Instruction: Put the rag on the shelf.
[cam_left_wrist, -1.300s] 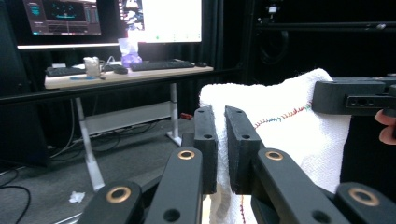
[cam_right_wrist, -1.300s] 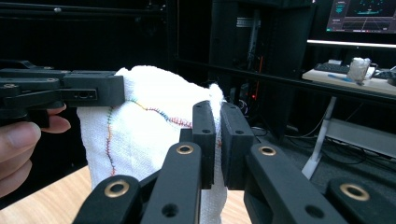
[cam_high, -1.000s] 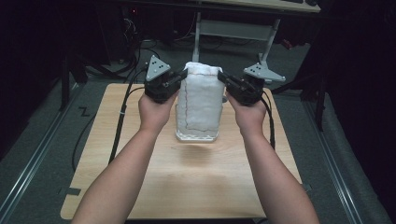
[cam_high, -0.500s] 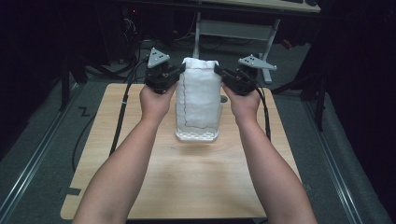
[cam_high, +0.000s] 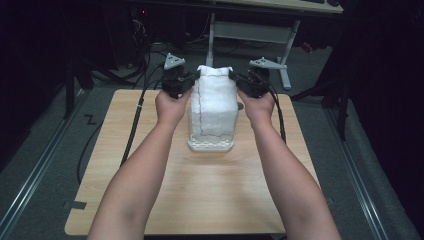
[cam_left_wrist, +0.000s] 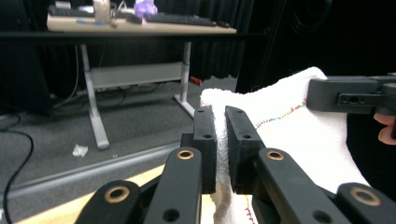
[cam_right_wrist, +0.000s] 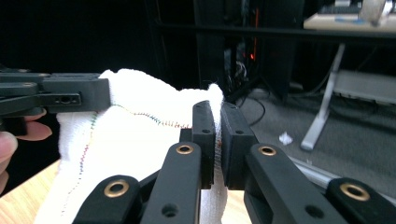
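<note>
A white towel (cam_high: 214, 107) with a line of coloured stitching hangs upright over the middle of the wooden table (cam_high: 150, 185), its lower end bunched on the tabletop. My left gripper (cam_high: 191, 83) is shut on the towel's top left corner, and my right gripper (cam_high: 236, 80) is shut on the top right corner. In the left gripper view the jaws (cam_left_wrist: 220, 116) pinch a fold of the towel (cam_left_wrist: 299, 135), with the right gripper (cam_left_wrist: 348, 94) beyond. The right gripper view has its jaws (cam_right_wrist: 218, 112) clamped on the towel's edge (cam_right_wrist: 135, 126), and the left gripper (cam_right_wrist: 70, 95) is at the left.
A desk (cam_high: 280, 6) on metal legs (cam_high: 287, 55) stands beyond the table's far edge. Cables (cam_high: 132, 130) run off the table's left side to the floor. Grey floor and rails flank the table. Bare wood lies in front of the towel.
Both hands have carried the towel's top edge a little farther from the person and slightly lower. The towel's bottom stays on the table, and both grips hold.
</note>
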